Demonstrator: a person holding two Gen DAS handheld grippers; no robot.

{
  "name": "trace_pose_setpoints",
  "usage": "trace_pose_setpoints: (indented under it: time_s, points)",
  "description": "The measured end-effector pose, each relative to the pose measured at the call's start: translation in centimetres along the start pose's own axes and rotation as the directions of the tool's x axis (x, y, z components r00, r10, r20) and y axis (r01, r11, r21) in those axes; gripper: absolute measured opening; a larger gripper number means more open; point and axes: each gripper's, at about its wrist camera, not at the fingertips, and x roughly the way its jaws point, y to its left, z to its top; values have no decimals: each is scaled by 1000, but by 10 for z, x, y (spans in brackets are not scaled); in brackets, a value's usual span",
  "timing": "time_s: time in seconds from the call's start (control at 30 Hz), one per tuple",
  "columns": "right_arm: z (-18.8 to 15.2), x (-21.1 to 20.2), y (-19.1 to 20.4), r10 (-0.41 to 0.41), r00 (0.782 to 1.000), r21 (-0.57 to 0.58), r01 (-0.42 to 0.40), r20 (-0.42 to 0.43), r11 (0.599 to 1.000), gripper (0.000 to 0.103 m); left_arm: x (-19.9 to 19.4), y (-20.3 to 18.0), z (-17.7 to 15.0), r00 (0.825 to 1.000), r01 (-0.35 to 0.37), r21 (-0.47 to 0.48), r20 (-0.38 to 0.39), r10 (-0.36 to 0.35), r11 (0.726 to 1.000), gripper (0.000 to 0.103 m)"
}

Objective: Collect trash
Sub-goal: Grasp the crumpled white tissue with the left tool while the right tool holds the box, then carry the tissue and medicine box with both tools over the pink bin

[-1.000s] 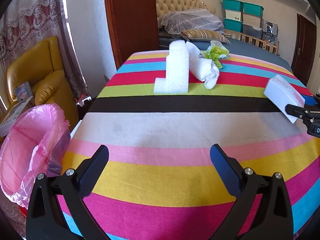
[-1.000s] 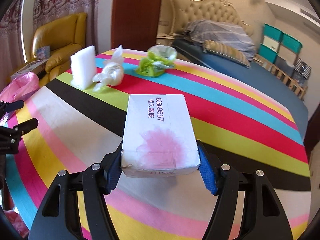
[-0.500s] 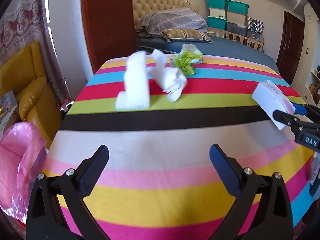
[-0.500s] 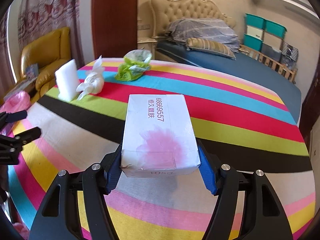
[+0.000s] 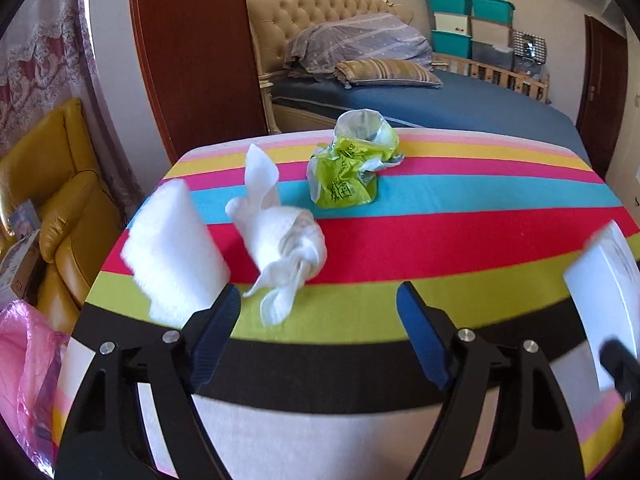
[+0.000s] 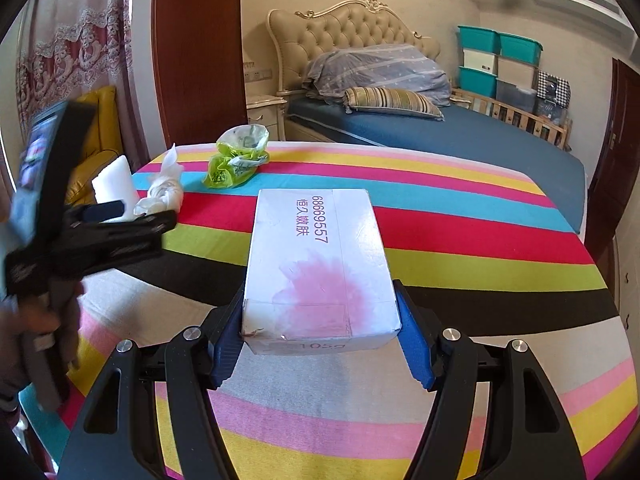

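Note:
On the striped table (image 5: 460, 196) lie a white foam block (image 5: 172, 256), a crumpled white tissue (image 5: 280, 248) and a green plastic wrapper (image 5: 348, 172). My left gripper (image 5: 320, 320) hovers just short of the tissue; its jaws are closing and nothing is between them. The foam block stands just beyond its left fingertip. My right gripper (image 6: 320, 332) is shut on a white box (image 6: 320, 264) with a pink stain and printed digits, held above the table. That box shows at the right edge of the left wrist view (image 5: 608, 288). The left gripper (image 6: 108, 220) appears at the left of the right wrist view.
A pink bin bag (image 5: 28, 368) hangs below the table's left edge. A yellow armchair (image 5: 60, 184) stands behind it. Beyond the table are a bed (image 5: 420, 100), a brown door panel (image 5: 196, 52) and stacked teal storage boxes (image 5: 468, 24). A hand (image 6: 28, 320) holds the left gripper.
My left gripper has moved forward across the table toward the foam and tissue, and its jaws have narrowed. The right gripper kept its hold on the box and rolled a little.

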Motion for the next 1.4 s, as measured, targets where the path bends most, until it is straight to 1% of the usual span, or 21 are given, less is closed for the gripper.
trace_pose_setpoints:
  time_s: [0.17, 0.27, 0.33, 0.37, 0.4, 0.43, 0.47, 0.53, 0.67, 0.7, 0.8, 0.9, 1.0, 1.1, 1.2, 1.3, 1.4]
  points:
    - [0, 0, 1, 9, 1000, -8, -9, 0, 1000, 64, 26, -3, 20, 997, -57, -12, -54, 56, 998, 78]
    - [0, 0, 2, 10, 1000, -17, -10, 2, 1000, 64, 41, -1, 26, 993, -58, -28, -101, 55, 998, 78]
    - [-1, 0, 3, 9, 1000, -24, -9, 1, 1000, 64, 50, 1, 29, 991, -75, -24, -115, 71, 997, 74]
    - [-1, 0, 4, 9, 1000, -27, -9, 0, 1000, 64, 52, 2, 28, 990, -82, -18, -117, 79, 997, 70]
    - [-1, 0, 4, 11, 1000, -28, -11, 0, 1000, 64, 53, 4, 28, 990, -77, -16, -119, 74, 997, 59]
    - [-1, 0, 4, 11, 1000, -28, -11, -1, 1000, 64, 52, 6, 27, 991, -69, -19, -114, 66, 997, 52]
    - [-1, 0, 3, 13, 1000, -27, -13, -3, 1000, 64, 49, 8, 27, 994, -63, -23, -95, 60, 998, 40]
    - [-1, 0, 3, 14, 1000, -24, -15, -6, 1000, 64, 38, 12, 24, 998, -5, -15, -65, 4, 1000, 38]
    - [0, 0, 2, 15, 1000, -21, -15, -10, 1000, 64, 18, 13, 8, 999, 44, 14, -22, -44, 999, 37]
    - [0, 0, 2, 15, 1000, -22, -15, -9, 1000, 64, 8, 14, 2, 997, 71, 7, -4, -71, 997, 37]
    - [0, 0, 2, 15, 1000, -23, -15, -11, 1000, 64, -17, 10, -15, 992, 121, 15, 34, -122, 992, 37]
    - [1, -1, 1, 17, 1000, -24, -17, -13, 1000, 64, -39, 4, -33, 986, 152, 44, 54, -155, 987, 37]
    - [1, -1, 1, 16, 1000, -25, -16, -15, 1000, 64, -59, 6, -48, 983, 167, 51, 64, -171, 985, 37]
    - [2, -1, 1, 15, 1000, -28, -16, -15, 999, 64, -77, 10, -66, 986, 147, 49, 78, -151, 988, 37]
    - [2, 0, 2, 20, 1000, -31, -20, -18, 999, 64, -88, 18, -74, 984, 153, 35, 85, -156, 988, 37]
    - [1, 1, 4, 22, 1000, -39, -22, -19, 999, 64, -100, 20, -85, 986, 109, 65, 122, -116, 992, 37]
    - [2, 1, 6, 18, 1000, -49, -18, -12, 999, 64, -103, 28, -92, 985, 123, 45, 119, -128, 991, 37]
